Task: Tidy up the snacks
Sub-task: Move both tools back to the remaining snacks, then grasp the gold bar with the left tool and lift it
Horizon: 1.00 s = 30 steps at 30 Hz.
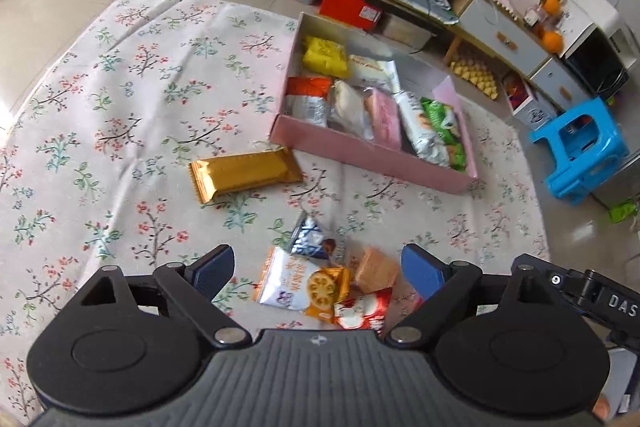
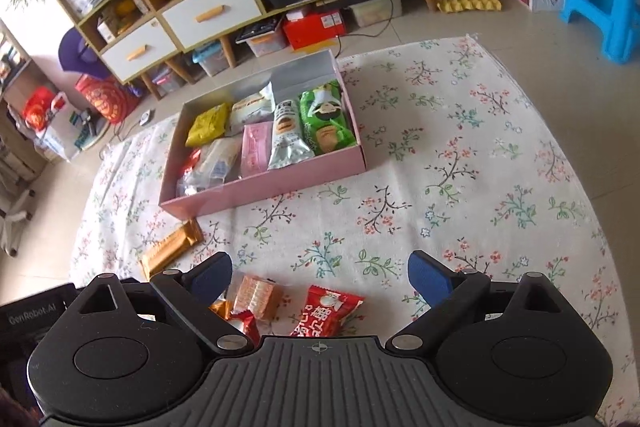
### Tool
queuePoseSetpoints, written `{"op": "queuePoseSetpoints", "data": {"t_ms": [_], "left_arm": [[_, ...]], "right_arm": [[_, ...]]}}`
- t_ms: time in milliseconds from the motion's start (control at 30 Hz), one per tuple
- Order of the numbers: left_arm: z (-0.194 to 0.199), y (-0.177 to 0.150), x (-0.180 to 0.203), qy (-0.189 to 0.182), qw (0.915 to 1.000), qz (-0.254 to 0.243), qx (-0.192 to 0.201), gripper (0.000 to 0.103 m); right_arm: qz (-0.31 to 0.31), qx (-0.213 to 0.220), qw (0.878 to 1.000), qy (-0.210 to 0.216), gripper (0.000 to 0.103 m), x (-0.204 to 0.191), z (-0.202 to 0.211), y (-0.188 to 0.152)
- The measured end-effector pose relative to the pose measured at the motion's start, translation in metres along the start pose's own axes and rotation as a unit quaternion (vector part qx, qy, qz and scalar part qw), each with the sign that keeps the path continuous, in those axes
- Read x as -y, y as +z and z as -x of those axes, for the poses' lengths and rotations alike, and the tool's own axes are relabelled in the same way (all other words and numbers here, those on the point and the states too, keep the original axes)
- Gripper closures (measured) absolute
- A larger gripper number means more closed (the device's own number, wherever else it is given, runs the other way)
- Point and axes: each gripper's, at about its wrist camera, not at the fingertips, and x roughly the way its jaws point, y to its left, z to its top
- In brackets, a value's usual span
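- Pink cardboard box [image 1: 372,151] sits ahead of both grippers on the floral cloth [image 1: 120,87], already lined with wrapped snacks; the loose ones lie on the cloth nearer than the box.
- Left gripper [image 1: 318,265] hovers with its fingers wide apart and empty; between them lies a small cluster: a white-and-orange biscuit packet [image 1: 300,285], a blue-and-silver packet [image 1: 310,239] just beyond it, a pale wafer pack [image 1: 376,269] and a small red packet [image 1: 362,309].
- Biscuit packet's long axis runs roughly across the gap between the fingers, so a grasp probably needs a wrist turn or a pinch on its shorter width.
- Right gripper [image 2: 320,273] is likewise spread and holds nothing; a larger red packet [image 2: 326,311] lies close under it, near the middle of the gap, with the wafer pack by its left finger.
- Gold bar [image 1: 244,173] lies apart from the cluster, just short of the box's near corner, its long axis roughly parallel to the box front; by my judgement the left gripper is the nearer one.
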Motion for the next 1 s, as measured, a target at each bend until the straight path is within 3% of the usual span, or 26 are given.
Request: {"op": "queuePoseSetpoints", "data": {"t_ms": [200,600,733,833,900,1000], "left_arm": [[-0.008,-0.001,-0.010,0.010,0.9994,0.023,-0.022,0.014],[-0.006,0.004,-0.022,0.036,0.9990,0.026,-0.005,0.014],[-0.002,0.013,-0.031,0.075,0.9968,0.001,0.026,0.016],[-0.001,0.020,-0.031,0.114,0.9898,-0.055,0.066,0.015],[-0.008,0.026,-0.029,0.121,0.9855,-0.100,0.065,0.015],[-0.025,0.036,-0.030,0.108,0.9848,-0.123,0.057,0.018]], "right_arm": [[0.031,-0.020,0.999,-0.013,0.007,-0.007,-0.010,-0.004],[0.085,-0.062,0.994,-0.042,0.007,-0.009,-0.033,-0.017],[0.041,-0.091,0.995,-0.008,0.007,0.005,-0.038,-0.016],[0.001,-0.105,0.994,0.027,0.007,0.012,-0.038,-0.016],[-0.004,-0.114,0.993,0.029,0.007,0.010,-0.041,-0.018],[0.015,-0.110,0.994,0.017,0.007,0.001,-0.044,-0.018]]}}
